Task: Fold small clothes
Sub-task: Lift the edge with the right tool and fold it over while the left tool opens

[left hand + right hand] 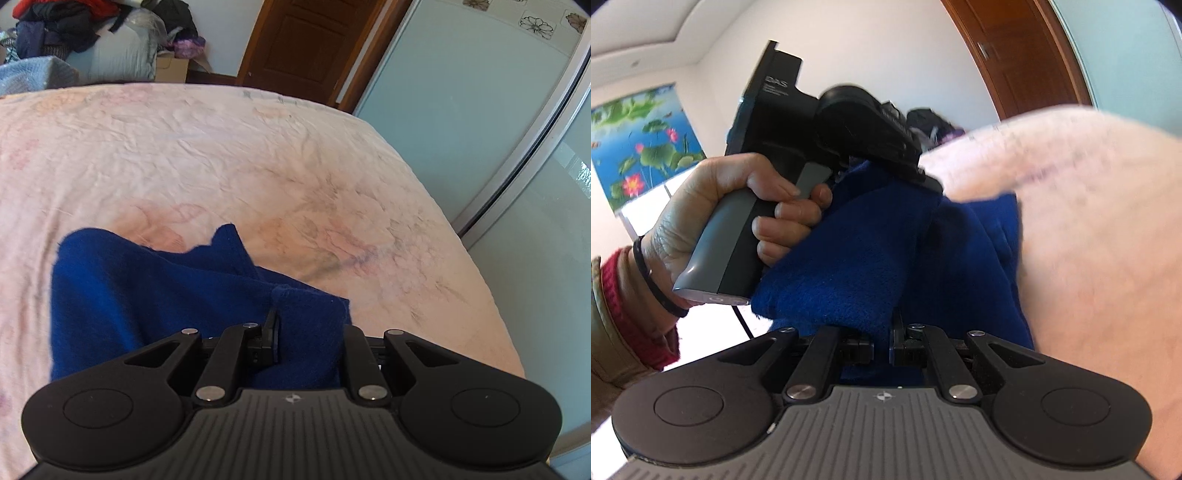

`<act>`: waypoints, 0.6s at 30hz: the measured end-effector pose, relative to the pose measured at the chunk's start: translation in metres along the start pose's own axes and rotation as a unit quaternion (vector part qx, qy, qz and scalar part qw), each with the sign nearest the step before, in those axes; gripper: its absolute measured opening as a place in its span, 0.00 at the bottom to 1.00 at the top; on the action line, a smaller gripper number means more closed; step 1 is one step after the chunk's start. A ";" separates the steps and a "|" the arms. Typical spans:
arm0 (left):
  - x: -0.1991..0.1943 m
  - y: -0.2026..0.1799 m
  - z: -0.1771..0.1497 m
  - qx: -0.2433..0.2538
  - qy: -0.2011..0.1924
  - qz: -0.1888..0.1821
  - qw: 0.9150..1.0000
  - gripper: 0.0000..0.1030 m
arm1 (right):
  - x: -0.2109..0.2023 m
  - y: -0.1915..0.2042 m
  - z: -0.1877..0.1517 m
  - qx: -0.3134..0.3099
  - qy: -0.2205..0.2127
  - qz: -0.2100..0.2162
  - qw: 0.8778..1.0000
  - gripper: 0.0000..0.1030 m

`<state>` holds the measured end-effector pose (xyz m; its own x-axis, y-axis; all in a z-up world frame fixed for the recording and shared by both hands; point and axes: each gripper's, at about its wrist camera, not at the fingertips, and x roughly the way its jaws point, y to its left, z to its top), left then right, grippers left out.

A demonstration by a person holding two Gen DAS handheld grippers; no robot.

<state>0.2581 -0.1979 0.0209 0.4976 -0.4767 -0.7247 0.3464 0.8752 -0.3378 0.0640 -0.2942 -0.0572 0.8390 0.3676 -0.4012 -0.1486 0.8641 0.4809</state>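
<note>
**Both tools clamped on blue cloth over the bed**

Nearest the lens, the left tool point(308, 332) pinches the blue fleece garment point(155, 295); the right tool point(882, 341) grips its other edge. It hangs low over a pink floral bedsheet point(221, 155), beside a frosted sliding wardrobe point(461, 110) and wooden door point(306, 44).

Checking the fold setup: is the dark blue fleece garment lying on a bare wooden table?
No, the dark blue fleece garment lies on a pale pink floral bedsheet covering a bed.
</note>
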 end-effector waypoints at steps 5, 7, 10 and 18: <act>0.002 -0.009 0.001 0.015 0.012 -0.007 1.000 0.26 | 0.006 -0.010 -0.004 0.018 0.014 -0.006 1.000 0.20; -0.003 -0.013 0.002 0.023 0.000 -0.008 1.000 0.54 | 0.008 -0.013 -0.005 0.028 0.020 -0.005 0.999 0.22; -0.021 -0.014 0.003 0.029 -0.053 0.007 0.998 0.74 | 0.012 -0.021 -0.005 0.047 0.023 -0.002 0.999 0.21; -0.070 0.019 -0.011 0.041 -0.094 0.062 0.993 0.74 | 0.019 -0.041 -0.005 0.104 0.028 0.020 0.994 0.29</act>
<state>0.2210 -0.1468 0.0582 0.6767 -0.3800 -0.6306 0.3340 0.9217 -0.1971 0.0832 -0.3215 -0.0883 0.8028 0.4246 -0.4186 -0.0648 0.7600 0.6466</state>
